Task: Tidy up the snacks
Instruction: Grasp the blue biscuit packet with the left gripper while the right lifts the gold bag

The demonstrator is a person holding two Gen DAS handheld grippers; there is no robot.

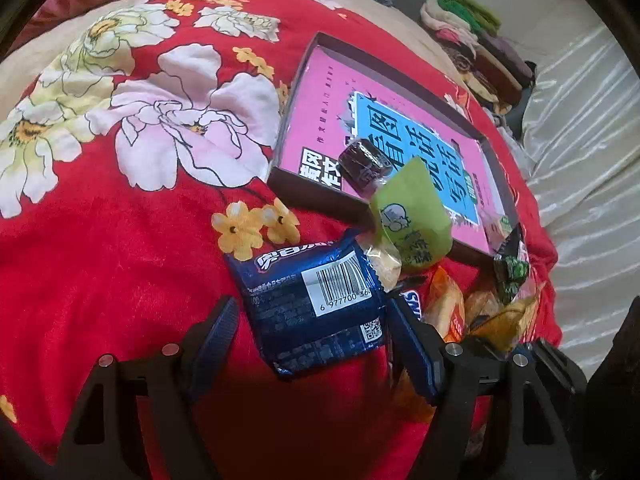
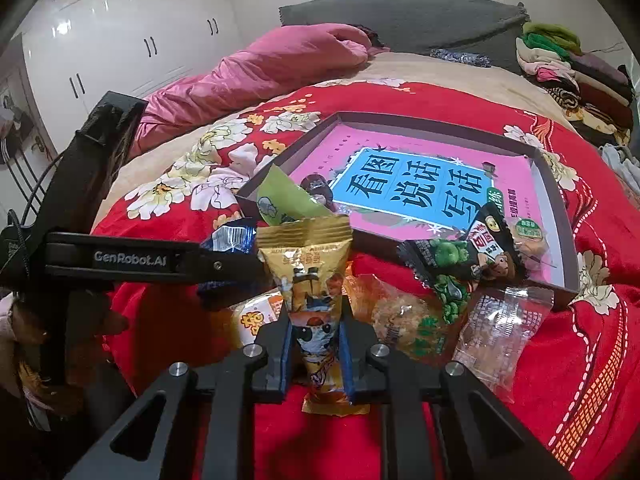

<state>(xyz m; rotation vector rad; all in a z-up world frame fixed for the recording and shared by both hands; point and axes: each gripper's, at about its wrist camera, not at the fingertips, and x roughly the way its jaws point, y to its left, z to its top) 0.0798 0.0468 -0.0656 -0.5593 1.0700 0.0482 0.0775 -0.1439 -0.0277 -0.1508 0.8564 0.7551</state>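
- Left gripper [image 1: 312,340], lower centre of the left wrist view: fingers [image 1: 218,328] spread wide with the blue snack packet [image 1: 310,300] lying between them on the red floral bedspread [image 1: 120,240]; the left pad stands clear of the wrapper, so nothing is gripped. Advice: centre the packet between the pads before closing, and take it across its short width so the foil does not slide out.
- Right gripper [image 2: 314,356], lower centre of the right wrist view: fingers nearly together, pinching the lower half of the gold snack packet [image 2: 306,272], which stands upright above them. Advice: lift straight up to clear the neighbouring wrappers, then carry it toward the box tray [image 2: 556,184] at upper right of the frame and let go low over the pink book cover [image 2: 516,176] that lines the tray.
- Count, right wrist view, left to right: one blue packet at centre left; one orange packet [image 2: 256,316], partly hidden; one light-green packet [image 2: 280,200] leaning on the tray's near-left corner; one gold packet; one clear packet with a pale cake [image 2: 404,324]; one dark green-pea packet [image 2: 468,260] lying across the tray's front wall; one clear empty-looking wrapper [image 2: 500,328]; one small pale sweet [image 2: 532,240] inside the tray.
- Count, left wrist view: one dark purple sweet [image 1: 364,164] inside the tray.
- One tray, two grippers. Hidden wrappers may exist beneath the heap; cannot tell.
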